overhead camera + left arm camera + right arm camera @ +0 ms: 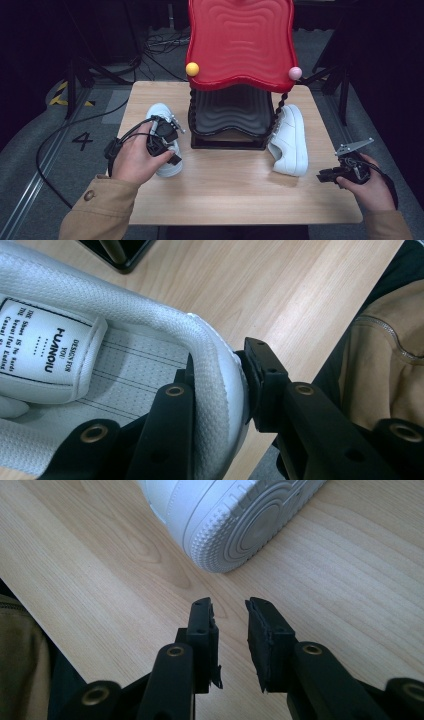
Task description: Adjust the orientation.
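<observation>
- Two white sneakers on the wooden table [240, 200], one each side of the red-and-black rack [240, 45] at the table's far middle.
- Your left gripper [165, 142] is clamped on the left sneaker [162, 112], at the heel collar.
- In the left gripper view one jaw sits inside the shoe against the lining, the other presses the outer heel wall; the padded collar [215, 370] is pinched between them.
- The tongue label [47, 342] with printed text lies just beside the inner jaw; the shoe opening faces the camera.
- That sneaker sits just left of the rack's black base [227, 142], toe pointing away from you, near but not touching it as far as you can tell.
- Your left hand [132, 160] wraps the gripper body, tan sleeve [97, 210] coming in from the bottom edge.
- Your right gripper [330, 175] is at the table's right edge, jaws part-way apart with nothing between them, only bare wood under the gap.
- The right sneaker [290, 140] lies on its side, leaning by the rack's right post, sole turned toward your right gripper.
- In the right gripper view the ribbed sole [235, 525] is ahead of the jaws, apart from them.
</observation>
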A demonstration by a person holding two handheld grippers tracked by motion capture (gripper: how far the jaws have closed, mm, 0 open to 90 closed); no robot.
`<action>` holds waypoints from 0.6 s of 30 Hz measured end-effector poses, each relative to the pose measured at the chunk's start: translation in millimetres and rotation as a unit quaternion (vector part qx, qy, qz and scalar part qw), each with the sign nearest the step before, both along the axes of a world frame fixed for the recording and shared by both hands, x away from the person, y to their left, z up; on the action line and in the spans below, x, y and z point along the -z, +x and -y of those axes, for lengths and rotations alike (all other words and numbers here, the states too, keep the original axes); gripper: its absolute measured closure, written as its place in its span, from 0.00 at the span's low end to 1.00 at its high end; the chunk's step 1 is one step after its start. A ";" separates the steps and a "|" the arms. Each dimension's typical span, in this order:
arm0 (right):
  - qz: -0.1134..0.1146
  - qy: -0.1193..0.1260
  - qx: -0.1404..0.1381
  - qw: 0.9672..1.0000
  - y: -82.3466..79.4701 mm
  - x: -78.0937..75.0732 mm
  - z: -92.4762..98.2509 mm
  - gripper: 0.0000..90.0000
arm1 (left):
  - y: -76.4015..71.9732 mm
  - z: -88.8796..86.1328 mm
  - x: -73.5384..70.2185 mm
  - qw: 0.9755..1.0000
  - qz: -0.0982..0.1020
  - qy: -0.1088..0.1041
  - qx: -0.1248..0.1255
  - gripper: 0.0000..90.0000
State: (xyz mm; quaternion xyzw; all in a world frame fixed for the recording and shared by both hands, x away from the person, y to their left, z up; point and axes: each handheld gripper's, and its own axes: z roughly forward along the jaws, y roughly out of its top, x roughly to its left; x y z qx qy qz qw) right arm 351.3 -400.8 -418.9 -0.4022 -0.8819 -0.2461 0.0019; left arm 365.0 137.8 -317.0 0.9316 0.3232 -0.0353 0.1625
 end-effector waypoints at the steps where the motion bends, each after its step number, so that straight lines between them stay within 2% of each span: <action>1: -0.001 0.000 0.000 1.000 0.1 0.4 0.3 0.81 | 0.2 0.3 -3.1 1.000 0.003 0.001 0.001 0.83; 5: -0.002 0.000 0.001 1.000 0.5 1.0 1.0 0.81 | 0.6 1.4 -12.2 1.000 0.011 0.005 -0.003 0.83; 8: -0.004 0.001 0.001 1.000 1.1 2.4 1.2 0.81 | 1.2 1.7 -26.5 1.000 0.016 0.001 -0.003 0.83; 12: -0.013 -0.001 0.002 1.000 2.9 7.4 2.0 0.81 | 1.6 2.3 -38.1 1.000 0.022 -0.001 -0.002 0.83; 18: -0.011 0.000 0.001 1.000 4.1 8.7 2.9 0.81 | 3.6 0.5 -55.0 1.000 0.027 -0.005 -0.005 0.83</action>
